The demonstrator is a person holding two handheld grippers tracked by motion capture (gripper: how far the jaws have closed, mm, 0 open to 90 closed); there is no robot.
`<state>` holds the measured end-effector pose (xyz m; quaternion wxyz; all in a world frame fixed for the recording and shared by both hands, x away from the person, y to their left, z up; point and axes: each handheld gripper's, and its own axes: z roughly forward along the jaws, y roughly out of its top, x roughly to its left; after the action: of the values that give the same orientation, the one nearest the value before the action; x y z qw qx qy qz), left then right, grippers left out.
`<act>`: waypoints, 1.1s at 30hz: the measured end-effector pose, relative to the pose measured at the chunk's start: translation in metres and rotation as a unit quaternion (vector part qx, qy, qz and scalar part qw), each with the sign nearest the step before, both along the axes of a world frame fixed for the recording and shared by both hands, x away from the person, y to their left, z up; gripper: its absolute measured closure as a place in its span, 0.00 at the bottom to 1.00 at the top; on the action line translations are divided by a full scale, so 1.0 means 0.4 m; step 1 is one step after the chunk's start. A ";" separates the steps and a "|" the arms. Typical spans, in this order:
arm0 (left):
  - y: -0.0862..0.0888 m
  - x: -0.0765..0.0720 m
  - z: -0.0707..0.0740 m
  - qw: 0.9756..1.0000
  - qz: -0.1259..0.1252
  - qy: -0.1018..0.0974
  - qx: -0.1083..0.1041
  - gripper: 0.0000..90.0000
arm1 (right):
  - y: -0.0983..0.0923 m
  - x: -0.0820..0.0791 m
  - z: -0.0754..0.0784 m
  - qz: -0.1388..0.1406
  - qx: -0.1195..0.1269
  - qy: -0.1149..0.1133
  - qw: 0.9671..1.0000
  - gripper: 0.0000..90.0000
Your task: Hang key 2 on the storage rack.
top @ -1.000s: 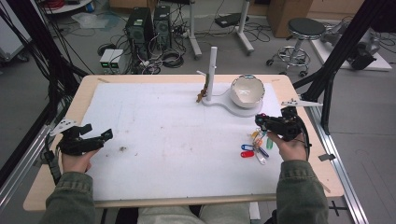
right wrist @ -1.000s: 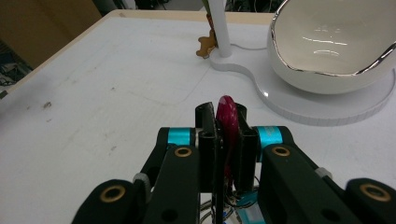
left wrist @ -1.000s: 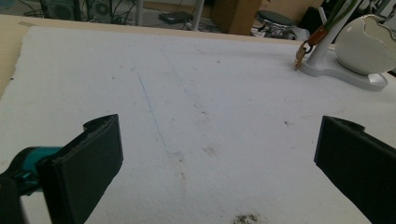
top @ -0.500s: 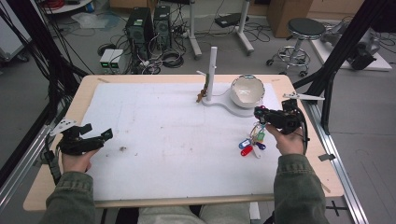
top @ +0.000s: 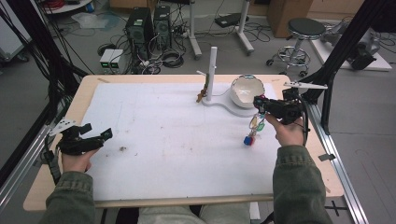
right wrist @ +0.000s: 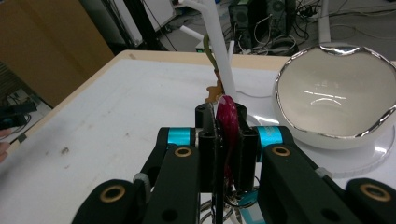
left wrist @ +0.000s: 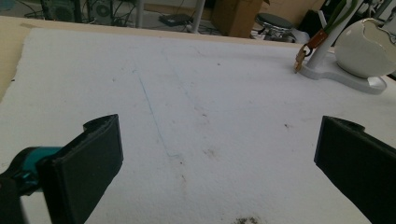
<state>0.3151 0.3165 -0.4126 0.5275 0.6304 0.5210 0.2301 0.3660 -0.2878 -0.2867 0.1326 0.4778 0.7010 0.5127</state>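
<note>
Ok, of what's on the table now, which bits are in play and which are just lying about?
In play:
- bunch of coloured key tags, pinched by the right gripper and hanging under it
- white peg stand with its white egg-shaped bowl, just ahead of that gripper

Lying about:
- brown key fob hanging on the stand
- left gripper, open over the white mat
- dark crumbs

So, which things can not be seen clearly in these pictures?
- Bunch of coloured plastic key tags: high view, too small to count.
- Dark red tag in the right gripper: the jaws cover most of it.
- Small brown item hanging on the white stand: too small to identify.
</note>
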 end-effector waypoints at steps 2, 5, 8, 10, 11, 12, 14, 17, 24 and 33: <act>-0.001 0.000 0.000 1.000 0.000 0.000 -0.001 0.02 | 0.005 0.005 0.009 0.000 0.002 0.000 1.000 0.93; -0.002 0.001 -0.001 1.000 -0.001 0.001 -0.001 0.02 | 0.012 0.012 0.023 0.003 0.005 -0.003 1.000 0.93; -0.001 0.001 0.000 1.000 -0.001 0.000 -0.002 0.02 | 0.017 0.021 0.035 0.004 0.009 -0.007 1.000 0.93; -0.001 0.000 0.000 1.000 -0.001 -0.001 -0.001 0.02 | 0.023 0.028 0.043 0.002 0.008 -0.007 1.000 0.93; -0.001 0.000 0.000 1.000 -0.001 0.000 -0.001 0.02 | 0.025 0.030 0.046 0.003 0.007 -0.006 1.000 0.93; -0.001 0.001 0.000 1.000 -0.001 0.000 -0.002 0.02 | 0.028 0.033 0.049 0.003 0.008 -0.006 1.000 0.93; -0.001 0.001 0.000 1.000 -0.001 0.000 -0.002 0.02 | 0.032 0.039 0.055 0.002 0.010 -0.006 1.000 0.93; -0.001 0.001 0.000 1.000 0.000 0.000 -0.003 0.02 | 0.039 0.048 0.064 0.004 0.010 -0.006 1.000 0.93; 0.000 0.000 0.000 1.000 -0.001 -0.001 -0.002 0.02 | 0.055 0.068 0.098 0.008 0.008 -0.009 1.000 0.93; 0.000 -0.001 0.001 1.000 0.001 -0.002 -0.004 0.02 | 0.075 0.096 0.144 0.005 0.013 -0.012 1.000 0.93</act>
<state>0.3148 0.3163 -0.4122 0.5311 0.6272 0.5213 0.2298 0.4042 -0.2577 -0.2292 0.1323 0.4698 0.6949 0.5282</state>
